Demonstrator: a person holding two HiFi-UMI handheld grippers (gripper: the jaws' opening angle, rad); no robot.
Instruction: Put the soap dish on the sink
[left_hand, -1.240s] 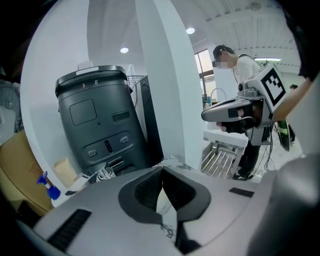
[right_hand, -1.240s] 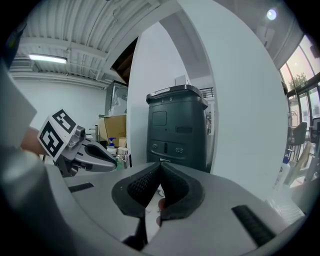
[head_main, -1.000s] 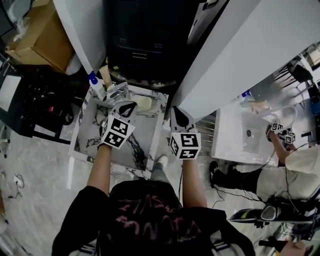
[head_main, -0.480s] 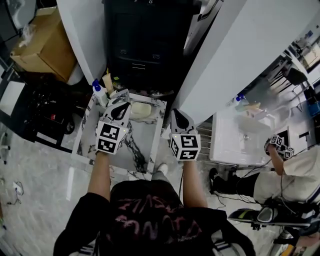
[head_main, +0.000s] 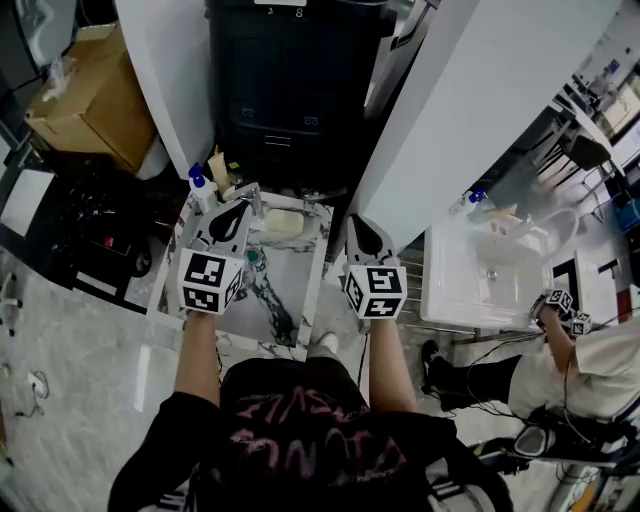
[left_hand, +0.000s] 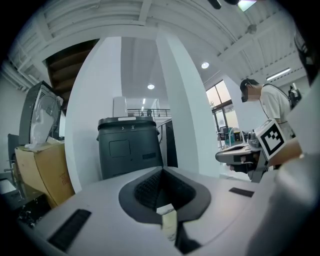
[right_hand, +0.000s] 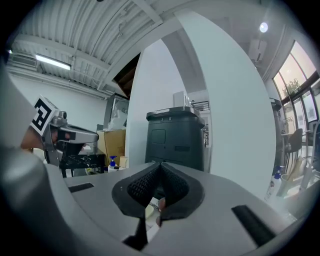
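In the head view a cream soap dish lies on the back rim of the marble sink, just right of the chrome tap. My left gripper hovers over the sink's left side, its tips a short way left of the dish and apart from it; its jaws are shut with nothing in them. The right gripper hangs just off the sink's right edge, shut and holding nothing. In both gripper views the jaws meet at the tip, left gripper and right gripper.
A blue-capped bottle stands at the sink's back left corner. Behind the sink stands a black bin, with a cardboard box at far left. At right, another person works at a white sink.
My left gripper has drawn back toward me and to the left, away from the soap dish and tap. The right gripper has hardly moved.
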